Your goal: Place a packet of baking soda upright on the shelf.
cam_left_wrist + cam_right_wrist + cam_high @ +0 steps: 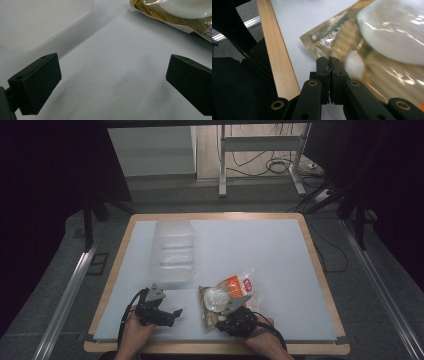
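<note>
A crinkly clear snack bag [230, 292] with orange print and a white round piece inside lies on the white mat near the front edge. My right gripper [221, 320] is at the bag's near corner. In the right gripper view its jaws [329, 60] are pressed together on the edge of the bag [374, 50]. My left gripper [172, 316] rests low over the mat to the left of the bag, jaws wide apart. In the left gripper view nothing lies between its jaws [112, 67], and the bag [170, 12] sits ahead at the upper right.
A clear plastic container [172, 252] lies on the mat behind the left gripper and looms at the upper left of the left gripper view [37, 20]. The white mat [260, 245] covers a wood-rimmed table [277, 62]. Dark curtains and a desk frame stand beyond.
</note>
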